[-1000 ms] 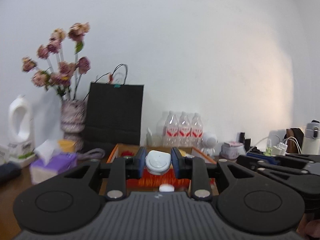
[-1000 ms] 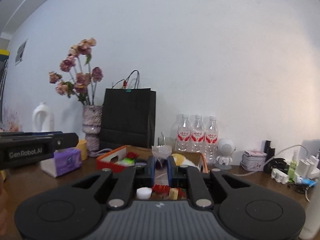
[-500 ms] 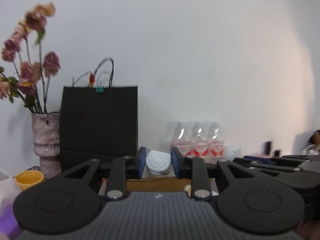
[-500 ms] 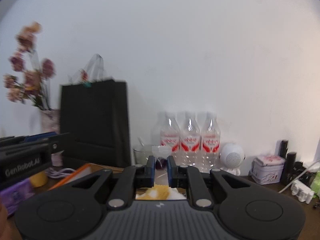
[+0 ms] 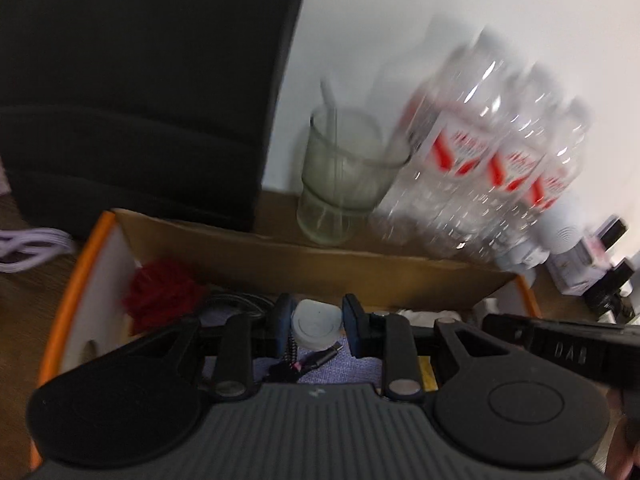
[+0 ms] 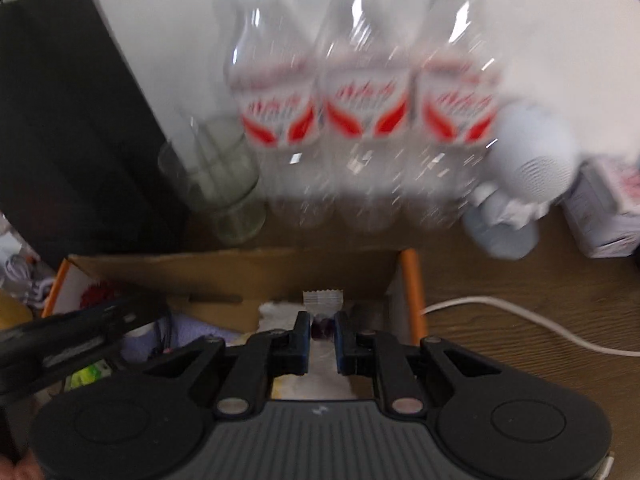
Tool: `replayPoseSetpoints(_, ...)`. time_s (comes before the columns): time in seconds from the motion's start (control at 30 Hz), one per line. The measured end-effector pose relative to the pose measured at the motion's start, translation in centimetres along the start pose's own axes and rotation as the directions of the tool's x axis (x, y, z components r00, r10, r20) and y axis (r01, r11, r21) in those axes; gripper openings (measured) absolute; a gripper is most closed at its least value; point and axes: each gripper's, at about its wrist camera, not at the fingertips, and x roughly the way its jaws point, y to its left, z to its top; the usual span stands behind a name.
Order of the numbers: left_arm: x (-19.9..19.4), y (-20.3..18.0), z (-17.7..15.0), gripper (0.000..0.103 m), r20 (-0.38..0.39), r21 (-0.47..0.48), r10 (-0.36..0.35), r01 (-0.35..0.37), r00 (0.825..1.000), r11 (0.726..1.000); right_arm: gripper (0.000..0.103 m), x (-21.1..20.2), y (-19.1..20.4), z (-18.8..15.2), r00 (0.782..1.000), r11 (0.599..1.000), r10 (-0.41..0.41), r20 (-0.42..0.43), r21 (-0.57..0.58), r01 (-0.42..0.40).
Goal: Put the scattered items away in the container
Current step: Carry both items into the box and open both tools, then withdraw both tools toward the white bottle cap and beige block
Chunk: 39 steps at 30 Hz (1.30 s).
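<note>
Both grippers over the cardboard box (image 5: 304,264)

A white round case (image 5: 316,326) was clamped in the left gripper (image 5: 316,330); the right gripper (image 6: 322,336) was nearly closed, contents indiscernible.

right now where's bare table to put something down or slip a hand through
Bare wood lies right of the box's orange edge, crossed only by the white cable. A narrow strip runs between the box's back wall and the black bag. It is crowded behind: glass, water bottles, white speaker. The box is nearly full.
</note>
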Motion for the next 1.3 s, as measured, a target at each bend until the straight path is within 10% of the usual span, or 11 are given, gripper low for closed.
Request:
replayPoseSetpoints(0.27, 0.2, 0.0, 1.3, 0.074, -0.031, 0.031, -0.019, 0.02, 0.999, 0.999, 0.045, 1.6, 0.2, 1.3, 0.997, 0.998, 0.047, -0.058, 0.036, -0.045)
replayPoseSetpoints(0.63, -7.2, 1.6, 1.2, 0.097, -0.092, 0.005, 0.049, -0.049, 0.995, 0.999, 0.079, -6.1, 0.5, -0.3, 0.999, 0.999, 0.019, -0.033, 0.044, -0.018)
replayPoseSetpoints(0.83, -14.7, 1.3, -3.6, 0.103, 0.107, -0.002, 0.111, -0.112, 0.988, 0.994, 0.086, -12.0, 2.3, -4.4, 0.997, 1.0, 0.023, 0.067, -0.002, -0.023)
replayPoseSetpoints(0.93, -18.4, 0.7, -7.9, 0.103, 0.353, 0.02, 0.158, -0.176, 0.922, 0.984, 0.088, -14.7, 3.7, -8.5, 0.966, 0.998, 0.016, 0.26, -0.06, 0.0)
replayPoseSetpoints(1.1, -22.2, 0.7, -16.6, 0.103, 0.673, 0.05, 0.102, -0.183, 0.732, 0.982, 0.09, -15.7, 4.9, -17.2, 0.832, 0.985, 0.024, 0.555, -0.153, 0.074)
replayPoseSetpoints(1.2, -23.1, 1.0, -20.2, 0.103, 0.738, 0.056, 0.062, -0.153, 0.672, 0.987, 0.09, -16.0, 4.6, -21.2, 0.743, 0.986, 0.064, 0.666, -0.158, 0.057)
replayPoseSetpoints(1.3, -24.2, 1.1, -22.7, 0.103, 0.771, 0.065, 0.068, -0.184, 0.633, 0.981, 0.09, -16.6, 3.9, -23.3, 0.712, 0.993, 0.062, 0.7, -0.115, 0.027)
